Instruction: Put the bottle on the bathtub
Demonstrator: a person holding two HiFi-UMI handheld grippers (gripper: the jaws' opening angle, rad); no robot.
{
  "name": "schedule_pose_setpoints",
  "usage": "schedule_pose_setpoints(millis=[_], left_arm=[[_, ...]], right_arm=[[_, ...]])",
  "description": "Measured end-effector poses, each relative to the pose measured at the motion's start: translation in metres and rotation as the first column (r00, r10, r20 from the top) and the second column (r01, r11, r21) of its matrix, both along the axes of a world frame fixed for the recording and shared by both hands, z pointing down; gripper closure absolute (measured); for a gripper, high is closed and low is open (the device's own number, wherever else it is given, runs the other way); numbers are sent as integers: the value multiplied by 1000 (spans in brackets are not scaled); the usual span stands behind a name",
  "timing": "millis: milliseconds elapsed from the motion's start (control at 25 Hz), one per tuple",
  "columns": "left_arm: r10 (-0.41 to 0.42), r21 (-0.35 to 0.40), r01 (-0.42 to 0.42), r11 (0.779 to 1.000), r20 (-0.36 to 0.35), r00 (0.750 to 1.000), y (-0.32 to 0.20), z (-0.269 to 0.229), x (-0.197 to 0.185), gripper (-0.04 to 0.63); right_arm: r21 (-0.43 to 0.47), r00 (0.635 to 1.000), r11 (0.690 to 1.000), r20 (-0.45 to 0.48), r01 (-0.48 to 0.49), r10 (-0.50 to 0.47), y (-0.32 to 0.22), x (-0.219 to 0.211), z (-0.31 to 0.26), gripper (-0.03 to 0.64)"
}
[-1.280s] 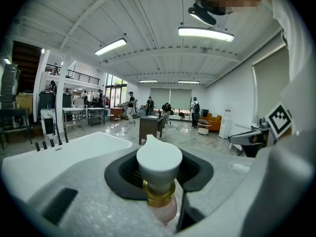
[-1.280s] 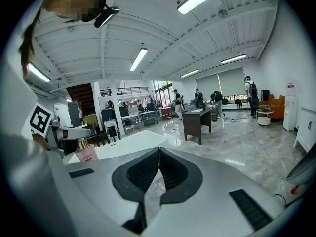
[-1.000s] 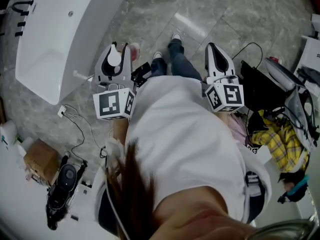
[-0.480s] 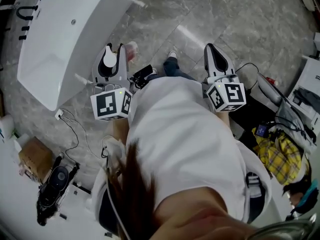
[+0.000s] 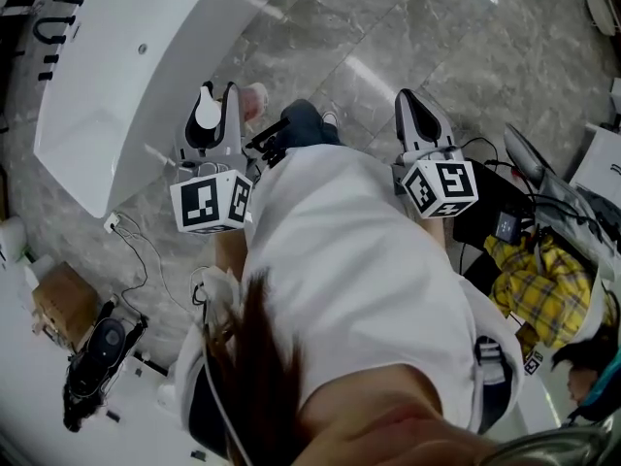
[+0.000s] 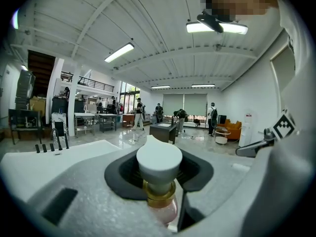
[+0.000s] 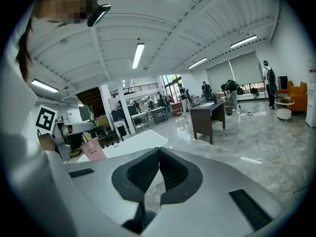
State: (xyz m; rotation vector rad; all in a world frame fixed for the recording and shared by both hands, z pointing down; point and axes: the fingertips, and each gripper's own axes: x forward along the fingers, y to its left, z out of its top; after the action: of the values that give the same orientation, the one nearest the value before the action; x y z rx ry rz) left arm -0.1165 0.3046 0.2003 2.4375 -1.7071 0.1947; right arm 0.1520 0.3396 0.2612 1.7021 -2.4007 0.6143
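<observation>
While the person (image 5: 359,289) in a white shirt stands on the grey marble floor (image 5: 408,27), the left gripper (image 5: 219,89) has its fingers clamped on the bottle (image 6: 159,163): white cap up between the dark pads, gold collar under it, pink body below. In the head view the bottle's pink body sticks out at 1 o'clock of that gripper, over the floor. It is near the bathtub's edge but not on it. The white bathtub (image 5: 116,76) fills the 10 to 11 o'clock part of the head view, just beside the left gripper at its 9 o'clock. The right gripper (image 7: 159,150) has its fingers together, tips touching, nothing between them; in the head view it sits at 1 o'clock, well apart from the tub. In the right gripper view the pink bottle shows at 9 o'clock. A yellow plaid cloth (image 5: 543,289) lies at 4 o'clock and a cardboard box (image 5: 58,304) at 8 o'clock of the head view.
</observation>
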Motion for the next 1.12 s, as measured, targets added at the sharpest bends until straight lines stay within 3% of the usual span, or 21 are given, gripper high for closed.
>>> schedule_pose_setpoints(millis=[320,520,1120], left_arm=[[12,-26,-12,1000,1,1000,-39,4,4,453],[26,-54,-25,998,3,1000,-87,16,2,453],[77,-37,-77,996,16,997,-228,7,-51,453]], right_arm=[[-24,1000,1000,3,-7,7,-36,1,4,606],[-41,1000,999,1,-14,14,-85,-1,10,606],[-3,998,998,-7,-55,55,-224,-59,-12,606]])
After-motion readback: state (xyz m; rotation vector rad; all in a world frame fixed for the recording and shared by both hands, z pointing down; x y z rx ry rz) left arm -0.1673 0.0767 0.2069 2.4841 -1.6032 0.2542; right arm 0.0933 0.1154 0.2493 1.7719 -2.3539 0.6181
